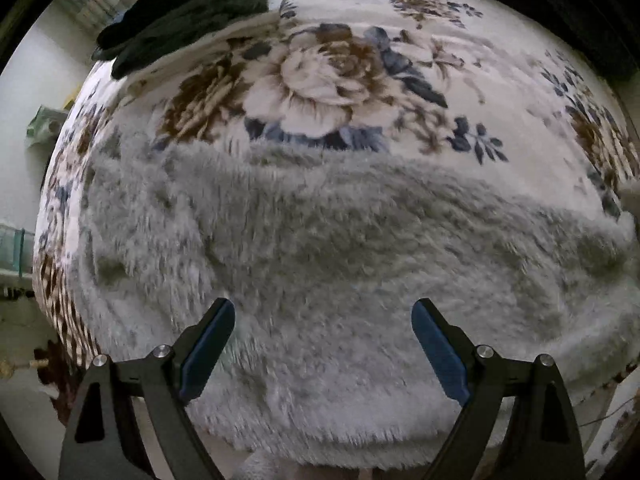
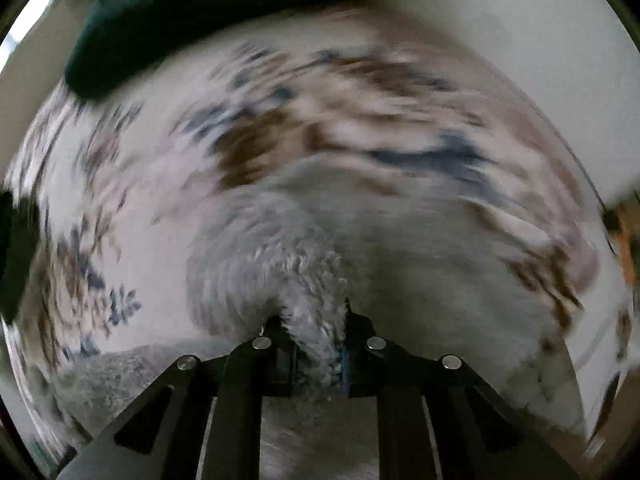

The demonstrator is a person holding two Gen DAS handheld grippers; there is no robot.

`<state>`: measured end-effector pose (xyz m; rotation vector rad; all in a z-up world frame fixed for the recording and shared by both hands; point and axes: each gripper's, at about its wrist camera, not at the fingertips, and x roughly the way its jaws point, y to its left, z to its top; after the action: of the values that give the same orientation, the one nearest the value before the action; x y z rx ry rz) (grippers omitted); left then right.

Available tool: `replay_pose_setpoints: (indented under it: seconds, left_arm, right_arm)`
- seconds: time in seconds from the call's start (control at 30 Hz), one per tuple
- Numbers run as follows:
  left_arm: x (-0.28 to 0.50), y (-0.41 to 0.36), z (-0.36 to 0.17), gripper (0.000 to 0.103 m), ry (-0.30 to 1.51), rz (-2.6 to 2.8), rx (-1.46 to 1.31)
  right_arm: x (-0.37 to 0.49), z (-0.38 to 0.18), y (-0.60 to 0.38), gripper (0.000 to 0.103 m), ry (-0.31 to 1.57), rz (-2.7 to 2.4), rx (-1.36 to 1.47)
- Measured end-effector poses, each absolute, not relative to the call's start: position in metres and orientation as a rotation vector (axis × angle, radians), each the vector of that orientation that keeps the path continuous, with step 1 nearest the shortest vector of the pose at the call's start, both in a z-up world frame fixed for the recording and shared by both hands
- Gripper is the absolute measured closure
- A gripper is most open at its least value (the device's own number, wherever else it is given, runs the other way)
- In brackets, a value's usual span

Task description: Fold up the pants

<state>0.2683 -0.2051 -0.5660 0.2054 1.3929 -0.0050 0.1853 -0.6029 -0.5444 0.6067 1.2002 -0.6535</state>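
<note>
Fluffy grey pants (image 1: 320, 248) lie spread across a floral bedspread (image 1: 328, 76). Above them hangs my left gripper (image 1: 323, 312), pointing steeply down, its jaws wide open with nothing between the blue pads (image 1: 438, 350). In the right wrist view, my right gripper (image 2: 314, 316) is shut on a bunched fold of the grey pants (image 2: 316, 292), which rises from between the black fingers (image 2: 276, 330). That view is heavily motion-blurred, and the rest of the garment (image 2: 420, 272) trails below and to the right.
A dark green garment (image 1: 188, 12) lies at the far left corner of the bed, seen also as a dark shape (image 2: 160, 20) in the right wrist view. The bed's left edge (image 1: 52, 208) drops to a floor with small clutter.
</note>
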Motion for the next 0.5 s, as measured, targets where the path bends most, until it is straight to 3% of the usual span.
replay_pose_setpoints:
  seconds: [0.1, 0.2, 0.27, 0.33, 0.5]
  left_arm:
    - [0.258, -0.214, -0.564, 0.013, 1.396, 0.006, 0.205]
    - [0.251, -0.225, -0.568, 0.012, 1.424, 0.004, 0.230]
    - [0.249, -0.231, -0.571, 0.013, 1.441, 0.002, 0.238]
    - [0.247, -0.237, -0.570, 0.012, 1.445, -0.004, 0.254]
    - [0.249, -0.243, -0.566, 0.013, 1.435, 0.003, 0.286]
  right_arm:
    - [0.123, -0.558, -0.649, 0.088, 1.155, -0.726, 0.762]
    - [0.077, -0.608, -0.685, 0.085, 1.211, -0.697, 0.979]
    - [0.050, -0.630, -0.695, 0.065, 1.248, -0.753, 1.087]
    - [0.030, -0.634, -0.700, 0.051, 1.213, -0.772, 1.174]
    - [0.008, -0.612, -0.699, 0.051, 1.056, -0.751, 1.303]
